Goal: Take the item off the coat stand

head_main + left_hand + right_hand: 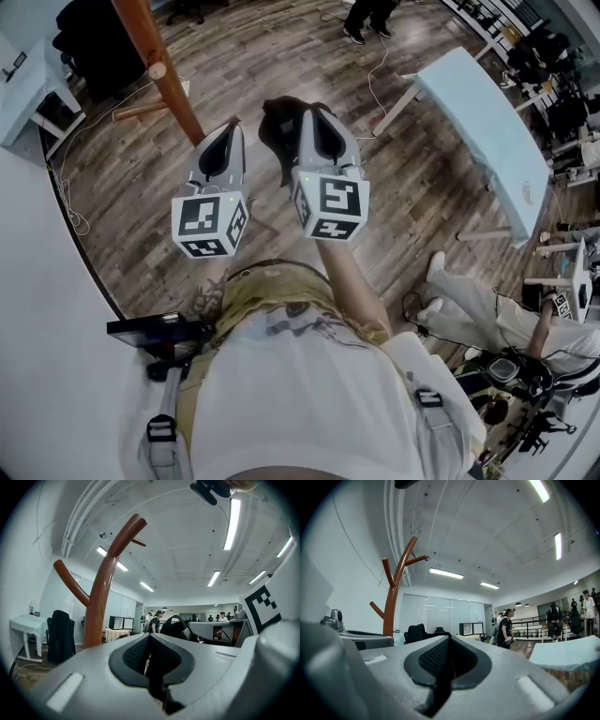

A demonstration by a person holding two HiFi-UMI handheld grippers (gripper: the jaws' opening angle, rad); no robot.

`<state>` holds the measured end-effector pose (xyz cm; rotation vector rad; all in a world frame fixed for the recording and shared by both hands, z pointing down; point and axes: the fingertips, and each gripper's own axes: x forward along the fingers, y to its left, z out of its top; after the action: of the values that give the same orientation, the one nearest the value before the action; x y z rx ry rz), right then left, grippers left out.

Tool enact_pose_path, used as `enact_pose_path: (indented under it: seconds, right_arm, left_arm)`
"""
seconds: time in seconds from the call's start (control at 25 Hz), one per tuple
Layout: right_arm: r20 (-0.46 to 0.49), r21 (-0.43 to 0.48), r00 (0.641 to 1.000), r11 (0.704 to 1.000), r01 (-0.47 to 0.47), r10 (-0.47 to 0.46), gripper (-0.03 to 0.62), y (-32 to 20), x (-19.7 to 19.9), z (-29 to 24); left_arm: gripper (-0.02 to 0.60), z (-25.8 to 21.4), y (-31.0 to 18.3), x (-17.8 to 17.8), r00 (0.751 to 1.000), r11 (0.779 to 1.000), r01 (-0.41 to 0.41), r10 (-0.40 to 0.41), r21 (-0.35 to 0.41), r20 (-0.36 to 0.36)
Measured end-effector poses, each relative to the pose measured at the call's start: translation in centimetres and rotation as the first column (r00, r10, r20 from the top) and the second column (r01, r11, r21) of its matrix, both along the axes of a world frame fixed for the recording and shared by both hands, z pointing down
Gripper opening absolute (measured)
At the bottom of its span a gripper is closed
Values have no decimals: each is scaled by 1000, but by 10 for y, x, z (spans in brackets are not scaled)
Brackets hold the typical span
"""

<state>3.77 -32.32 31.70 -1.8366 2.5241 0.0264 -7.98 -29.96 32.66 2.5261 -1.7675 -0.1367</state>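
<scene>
The wooden coat stand (pixel 161 67) rises at the upper left of the head view, and its curved branches (pixel 101 602) (pixel 392 597) are bare. A floppy black item (pixel 278 131) hangs off the stand at the tip of my right gripper (pixel 305 112), whose jaws look closed on it. From the left gripper view that item (pixel 174 626) shows just beyond the right gripper's body. In the right gripper view the jaws (pixel 449 641) meet with only dark between them. My left gripper (pixel 230 129) (pixel 149 638) is beside the stand's pole, shut and holding nothing.
A pale blue table (pixel 487 131) stands on the wooden floor to the right. A white desk (pixel 26 89) is at the far left, with cables (pixel 70 202) trailing nearby. A seated person (pixel 487 305) is at the lower right, and others stand far off (pixel 505 629).
</scene>
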Motion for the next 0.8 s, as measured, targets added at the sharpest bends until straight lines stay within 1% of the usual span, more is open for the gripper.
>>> enact_pose_path:
  seconds: [0.2,0.36,0.8]
  right_arm:
    - [1,-4,1000,1000,-1,1,11,4,4,1]
    - [4,-7,1000,1000,-1,1,11,2,7,3]
    - [18,-29,1000,1000,-4,5,11,2,6,8]
  left_arm:
    - [2,-3,4,5,1000,1000,-5,5,9,-1]
    - [2,1,2,9,1000,1000,-7,7,-2,6]
    - [2,4,3,4,1000,1000,-4,4,-20,11]
